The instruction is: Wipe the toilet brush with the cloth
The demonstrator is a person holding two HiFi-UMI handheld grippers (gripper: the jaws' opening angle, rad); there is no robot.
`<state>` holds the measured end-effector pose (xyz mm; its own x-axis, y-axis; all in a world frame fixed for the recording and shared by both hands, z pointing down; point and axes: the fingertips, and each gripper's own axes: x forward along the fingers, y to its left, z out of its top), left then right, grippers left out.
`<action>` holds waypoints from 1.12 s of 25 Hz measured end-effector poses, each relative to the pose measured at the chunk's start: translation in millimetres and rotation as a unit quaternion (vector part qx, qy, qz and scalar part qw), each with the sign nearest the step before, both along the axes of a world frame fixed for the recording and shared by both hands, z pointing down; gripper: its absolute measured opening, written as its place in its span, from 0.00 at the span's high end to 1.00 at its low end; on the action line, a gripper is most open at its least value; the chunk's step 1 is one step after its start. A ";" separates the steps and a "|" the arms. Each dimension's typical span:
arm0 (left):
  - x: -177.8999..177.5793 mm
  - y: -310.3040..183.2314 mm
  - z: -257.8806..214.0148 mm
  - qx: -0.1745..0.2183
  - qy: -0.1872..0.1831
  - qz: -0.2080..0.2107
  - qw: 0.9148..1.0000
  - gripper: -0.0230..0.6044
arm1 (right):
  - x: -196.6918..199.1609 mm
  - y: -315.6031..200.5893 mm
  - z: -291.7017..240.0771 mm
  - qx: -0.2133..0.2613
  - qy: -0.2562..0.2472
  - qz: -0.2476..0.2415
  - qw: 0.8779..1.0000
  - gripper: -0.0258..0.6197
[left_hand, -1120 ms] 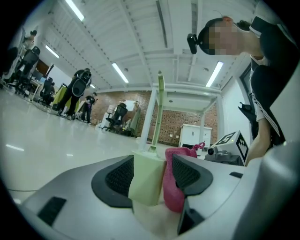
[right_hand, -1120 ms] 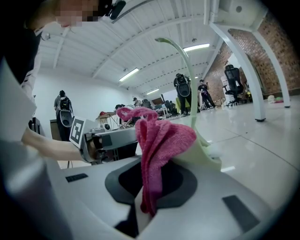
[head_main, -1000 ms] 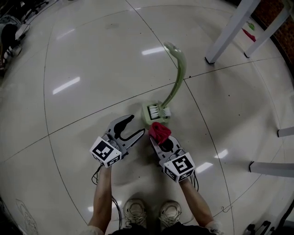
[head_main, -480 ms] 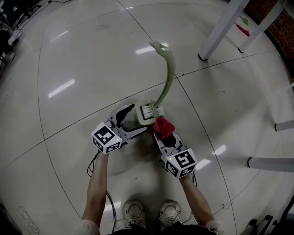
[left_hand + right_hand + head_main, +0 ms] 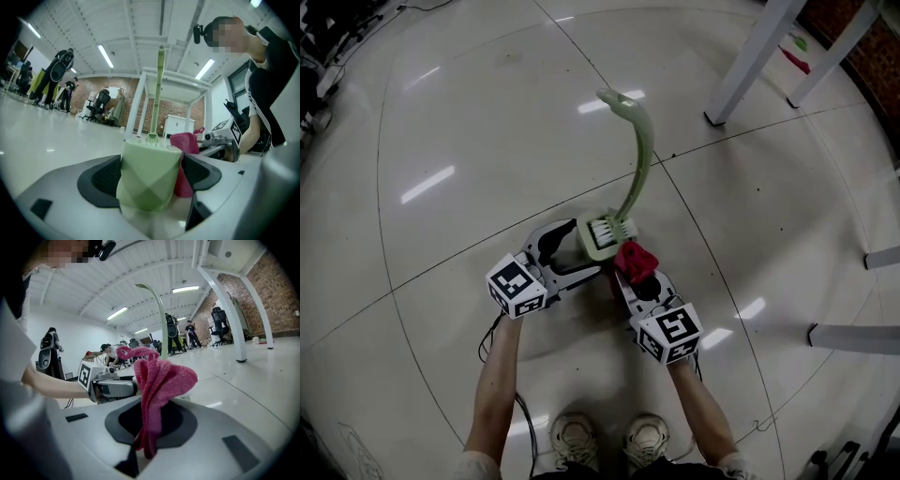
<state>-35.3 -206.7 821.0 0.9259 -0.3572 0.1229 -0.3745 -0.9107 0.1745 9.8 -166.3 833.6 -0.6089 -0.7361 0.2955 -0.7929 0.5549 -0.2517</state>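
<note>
Glossy pale floor (image 5: 469,122) with thin tile seams fills the head view, and white table legs (image 5: 748,70) stand well apart at the upper right. Near the person's shoes (image 5: 609,439) a pale green holder (image 5: 592,246) sits upright on the floor, with the toilet brush (image 5: 639,164) standing in it: white bristles (image 5: 612,228) show at the holder's mouth and the slim green handle rises and curves over into a hooked end. The left claw (image 5: 581,249) lies low on the floor with its jaws spread wide on either side of the holder; they have just been opening. The left gripper view shows the faceted green body between the dark pads (image 5: 104,177), with a gap left at the right-hand pad. The right claw (image 5: 638,276) is pressed together on a crumpled red cloth (image 5: 635,260), which bunches up out of the jaws in the right gripper view. The cloth sits just beside the holder's near right corner; whether the two touch cannot be told. The marker cubes (image 5: 515,287) of the claws sit side by side in front of the person's bare forearms. Behind, the claw cameras catch a bright hall with a brick wall (image 5: 276,291), office chairs and several standing people.
</note>
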 end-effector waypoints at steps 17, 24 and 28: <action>10.9 70.5 0.5 -0.006 -0.022 0.016 1.000 0.33 | 34.6 8.2 0.2 0.009 0.047 -0.032 0.998 0.91; 19.9 88.4 -7.0 0.009 -0.034 0.020 0.999 0.33 | 23.2 6.2 0.1 0.028 0.104 -0.048 0.993 0.91; -10.9 63.4 -16.2 0.011 -0.002 -0.051 0.999 0.33 | 25.0 5.2 0.1 0.023 0.096 -0.043 0.994 0.91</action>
